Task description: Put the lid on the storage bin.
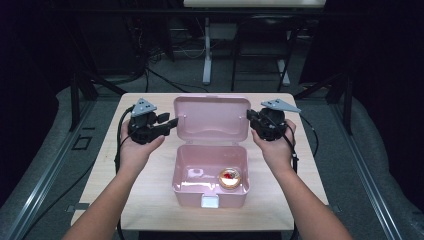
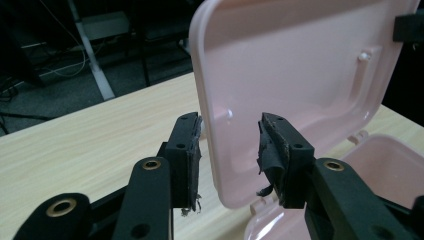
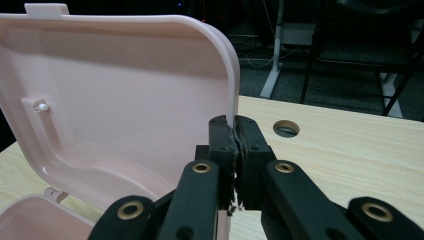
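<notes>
We note a pale pink plastic box (image 1: 210,177) with rounded corners, sitting near the front middle of the table. Its hinged lid (image 1: 212,119) stands open, raised upright at the back edge, inner face toward us, with small pegs showing near both side edges. A white latch tab (image 1: 210,201) sits at the front wall. Inside, at the right of the floor, lies a small round transparent container (image 1: 230,178) with something red in it.
</notes>
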